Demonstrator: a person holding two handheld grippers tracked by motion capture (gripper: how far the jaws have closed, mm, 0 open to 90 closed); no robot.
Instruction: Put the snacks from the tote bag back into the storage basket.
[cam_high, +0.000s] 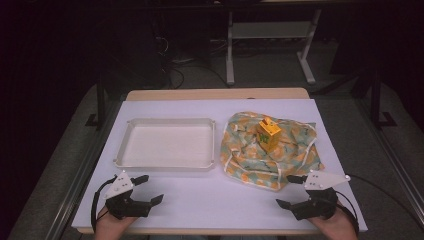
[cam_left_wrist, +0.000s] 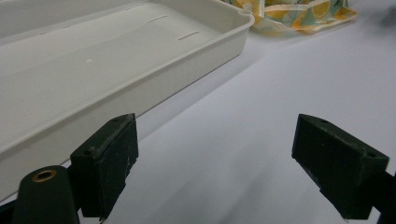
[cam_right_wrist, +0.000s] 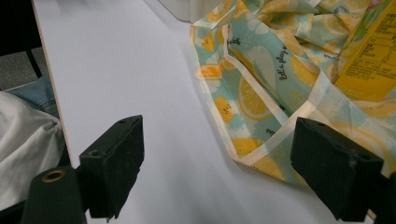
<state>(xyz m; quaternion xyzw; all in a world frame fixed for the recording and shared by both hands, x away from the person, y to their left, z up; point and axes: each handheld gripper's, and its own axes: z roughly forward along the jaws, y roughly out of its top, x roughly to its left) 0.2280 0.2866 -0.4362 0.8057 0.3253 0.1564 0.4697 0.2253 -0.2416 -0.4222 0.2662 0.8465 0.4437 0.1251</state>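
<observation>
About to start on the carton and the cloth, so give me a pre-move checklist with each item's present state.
1. Left gripper jaws open and empty: ok.
2. Right gripper jaws open and empty: ok.
3. Yellow carton upright on the patterned cloth: ok.
4. White tray empty, beside the cloth: ok.
5. Right gripper's path to the cloth free: ok; its near hem lies just ahead of the jaws.
6. Cloth lying flat: not ok; it is rumpled around the carton.
</observation>
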